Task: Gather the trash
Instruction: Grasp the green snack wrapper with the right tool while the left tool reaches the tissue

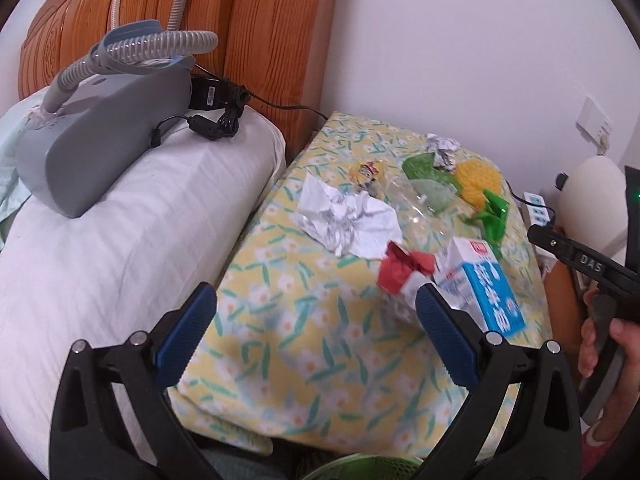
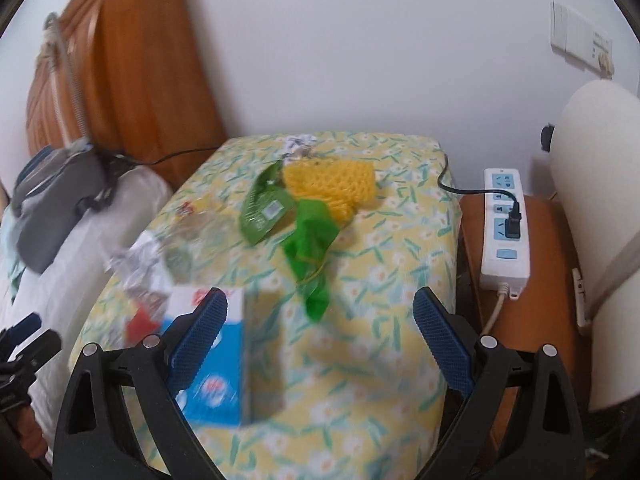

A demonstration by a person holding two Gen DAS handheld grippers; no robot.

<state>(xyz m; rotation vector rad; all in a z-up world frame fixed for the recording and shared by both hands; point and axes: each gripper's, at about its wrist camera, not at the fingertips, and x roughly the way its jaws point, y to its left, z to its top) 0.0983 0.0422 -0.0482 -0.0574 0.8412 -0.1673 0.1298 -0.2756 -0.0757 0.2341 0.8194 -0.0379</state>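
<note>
While hovering spread wide and empty over the floral pillow (image 1: 280, 344): left gripper (image 1: 316, 312), right gripper (image 2: 320, 316); trash strewn there, namely milk carton (image 1: 486, 284), crumpled paper (image 1: 348, 216), yellow foam net (image 2: 332, 184).

**Cloth, paper, plastic and varnished wood**

The flowered pillow (image 1: 304, 344) is matt printed cloth; the white pillow (image 1: 100, 248) is ribbed woven cloth. The crumpled paper (image 1: 348, 216) is creased and matt, the red scrap (image 1: 400, 270) likewise. The milk carton (image 1: 486, 284) is smooth coated card. The yellow foam net (image 2: 330, 182) is rough mesh; the green wrapper (image 2: 266, 210) is glossy film. The headboard (image 1: 260, 40) is varnished grained wood. The power strip (image 2: 506, 224) is smooth plastic. Both claws have ridged blue pads (image 1: 188, 336) on matt black plastic.
</note>
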